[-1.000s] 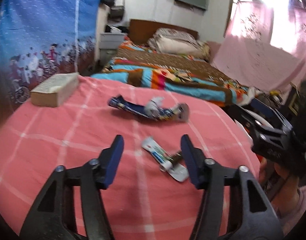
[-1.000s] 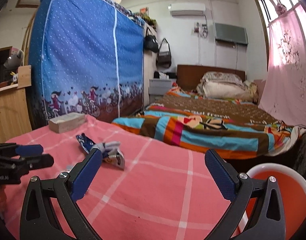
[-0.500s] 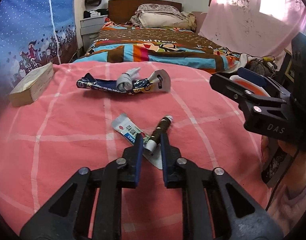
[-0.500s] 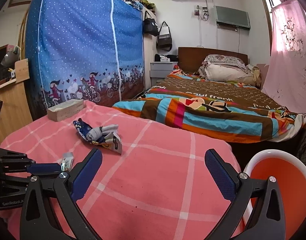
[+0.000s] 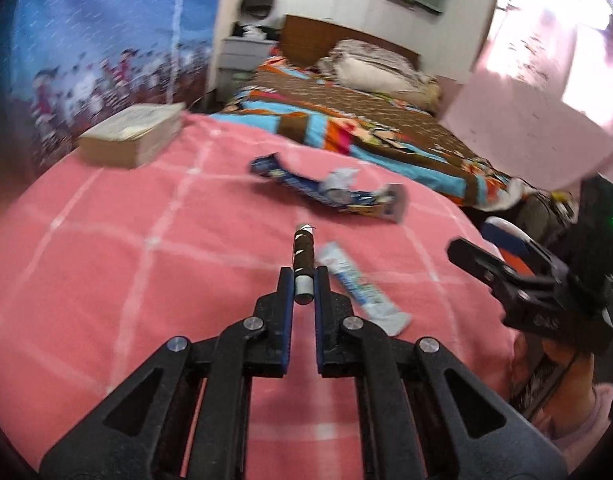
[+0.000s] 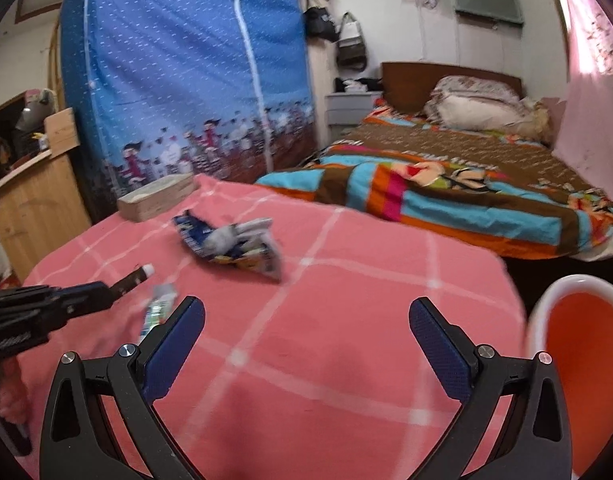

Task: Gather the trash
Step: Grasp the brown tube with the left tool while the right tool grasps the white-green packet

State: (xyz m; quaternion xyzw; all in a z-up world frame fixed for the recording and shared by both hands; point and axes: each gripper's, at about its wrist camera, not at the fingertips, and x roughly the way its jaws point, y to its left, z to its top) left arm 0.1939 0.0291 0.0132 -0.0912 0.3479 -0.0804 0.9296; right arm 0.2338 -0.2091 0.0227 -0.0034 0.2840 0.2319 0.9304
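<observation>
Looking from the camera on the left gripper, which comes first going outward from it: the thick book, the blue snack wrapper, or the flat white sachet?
1. Flat white sachet, just right of the left gripper.
2. Blue snack wrapper, ahead, mid-cloth.
3. Thick book, far left corner.
</observation>
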